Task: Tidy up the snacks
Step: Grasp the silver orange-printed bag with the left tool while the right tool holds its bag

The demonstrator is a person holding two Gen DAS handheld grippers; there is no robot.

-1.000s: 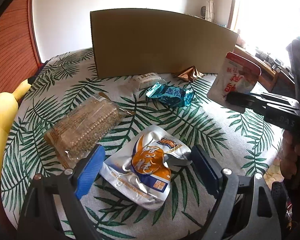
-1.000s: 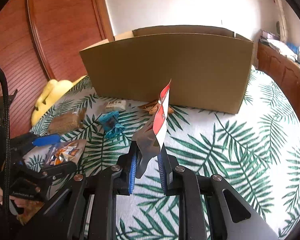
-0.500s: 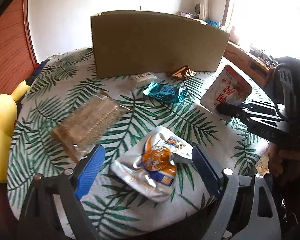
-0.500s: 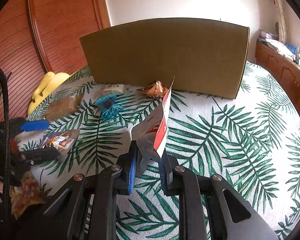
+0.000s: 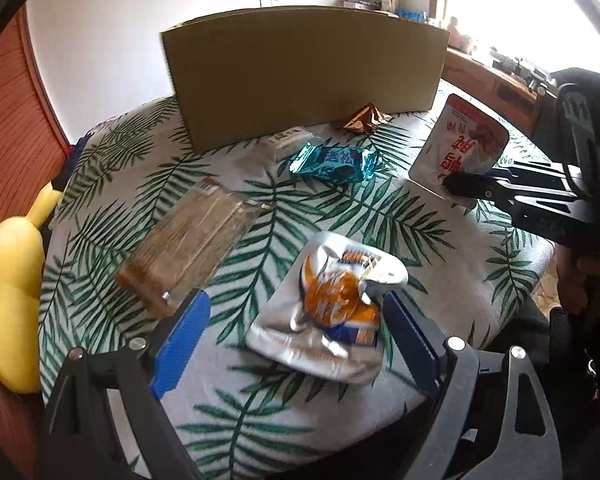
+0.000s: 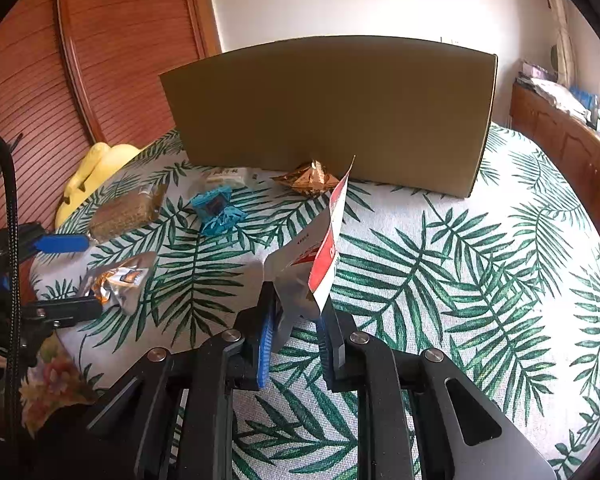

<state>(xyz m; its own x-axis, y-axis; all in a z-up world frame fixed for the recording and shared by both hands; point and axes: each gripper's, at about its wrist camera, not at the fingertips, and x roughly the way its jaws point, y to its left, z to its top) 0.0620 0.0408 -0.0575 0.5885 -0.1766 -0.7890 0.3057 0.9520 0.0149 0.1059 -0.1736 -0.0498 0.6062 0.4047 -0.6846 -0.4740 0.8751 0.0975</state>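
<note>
Right hand-held gripper [image 6: 296,316] is clamped on the bottom edge of a red-and-white pouch [image 6: 320,252], holding it upright and edge-on in the air above the near part of the table [image 6: 480,264]; its printed face shows in the left wrist view [image 5: 460,148].

Left hand-held gripper [image 5: 296,328] has its jaws wide apart, blue pads either side of a crumpled silver-and-orange packet [image 5: 332,304] lying near the front edge of the table. Right pad looks very close to the packet's edge; cannot tell if it touches. Left pad is clearly apart from it.

Clear-wrapped brown cracker pack [image 5: 188,248] lies toward the left edge, just beside the left pad. Blue foil snack [image 5: 334,162] sits mid-table. Small white packet [image 5: 290,140] and gold foil packet [image 5: 364,118] lie right at the foot of the cardboard box [image 5: 304,72], which stands at the far edge. Yellow plush toy [image 5: 12,304] sits off the left edge. Leaf-print cloth covers the table.
</note>
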